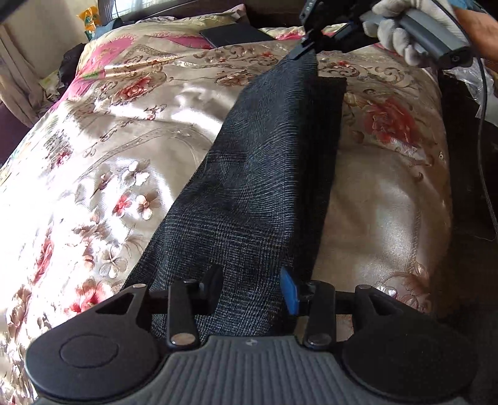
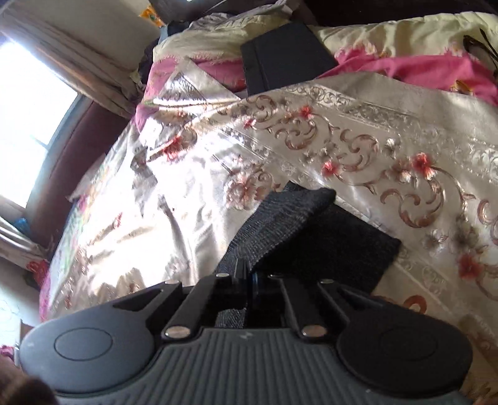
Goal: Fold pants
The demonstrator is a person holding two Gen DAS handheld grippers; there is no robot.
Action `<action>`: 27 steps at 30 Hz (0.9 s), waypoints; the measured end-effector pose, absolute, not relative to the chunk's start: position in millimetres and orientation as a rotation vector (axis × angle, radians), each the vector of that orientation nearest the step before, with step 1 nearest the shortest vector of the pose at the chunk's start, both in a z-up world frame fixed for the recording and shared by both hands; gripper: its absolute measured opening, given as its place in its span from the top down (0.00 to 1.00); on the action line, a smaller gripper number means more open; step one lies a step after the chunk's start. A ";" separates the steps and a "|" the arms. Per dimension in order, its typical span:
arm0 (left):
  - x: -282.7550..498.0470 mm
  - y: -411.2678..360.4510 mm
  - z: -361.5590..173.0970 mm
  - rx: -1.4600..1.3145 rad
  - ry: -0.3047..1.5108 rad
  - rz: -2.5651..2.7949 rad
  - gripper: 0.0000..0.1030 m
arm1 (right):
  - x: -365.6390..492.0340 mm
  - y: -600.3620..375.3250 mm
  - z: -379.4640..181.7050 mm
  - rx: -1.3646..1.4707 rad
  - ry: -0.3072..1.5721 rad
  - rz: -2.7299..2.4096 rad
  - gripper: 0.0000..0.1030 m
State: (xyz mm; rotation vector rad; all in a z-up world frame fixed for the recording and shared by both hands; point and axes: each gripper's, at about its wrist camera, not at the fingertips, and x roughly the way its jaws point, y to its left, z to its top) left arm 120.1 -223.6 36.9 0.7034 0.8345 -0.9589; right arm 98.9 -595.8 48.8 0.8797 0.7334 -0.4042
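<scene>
Dark plaid pants [image 1: 264, 171] lie as a long narrow strip across a floral satin bedspread [image 1: 109, 155]. My left gripper [image 1: 252, 289] stands at the near end with its fingers apart. The cloth runs flat between them and the pads do not press on it. At the far end a gloved hand [image 1: 395, 28] holds my right gripper [image 1: 303, 50], which is shut on the pants' edge. In the right wrist view the right gripper [image 2: 249, 274] pinches a strip of the pants [image 2: 280, 218], raised a little over a darker lower layer [image 2: 342, 246] lying on the bedspread [image 2: 311, 124].
A flat black rectangular item [image 1: 230, 35] [image 2: 286, 59] rests on the bed beyond the pants. Pink bedding [image 2: 420, 68] is bunched at the far side. A bright window with curtains [image 2: 31, 109] is on the left. A dark edge borders the bed's right side [image 1: 460, 155].
</scene>
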 end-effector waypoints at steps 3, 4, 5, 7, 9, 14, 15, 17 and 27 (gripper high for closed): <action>119.3 -219.4 34.0 0.712 0.843 -0.946 0.46 | 100.0 -592.4 18.3 0.742 0.916 -0.553 0.87; 118.7 -216.2 34.9 0.715 0.841 -0.942 0.46 | 94.2 -591.9 16.4 0.761 0.904 -0.550 0.87; 118.3 -211.7 36.1 0.713 0.841 -0.936 0.46 | 88.6 -590.3 19.9 0.781 0.880 -0.556 0.87; 119.4 -201.2 37.6 0.701 0.862 -0.916 0.46 | 80.4 -584.6 31.8 0.778 0.854 -0.567 0.87; 121.1 -189.8 40.2 0.690 0.867 -0.887 0.46 | 75.6 -571.6 50.7 0.692 0.845 -0.597 0.87; 134.5 -161.0 49.8 0.689 0.821 -0.795 0.46 | 106.4 -503.7 91.5 0.425 0.874 -0.314 0.84; 139.6 -155.1 50.7 0.689 0.815 -0.776 0.46 | 122.5 -488.8 89.7 0.409 0.915 -0.207 0.79; 149.3 -141.4 51.1 0.698 0.805 -0.739 0.46 | 162.6 -448.4 81.6 0.325 0.970 0.038 0.77; 172.6 -45.9 29.0 0.661 0.948 -0.394 0.41 | 249.5 -276.8 23.2 0.018 1.179 0.524 0.76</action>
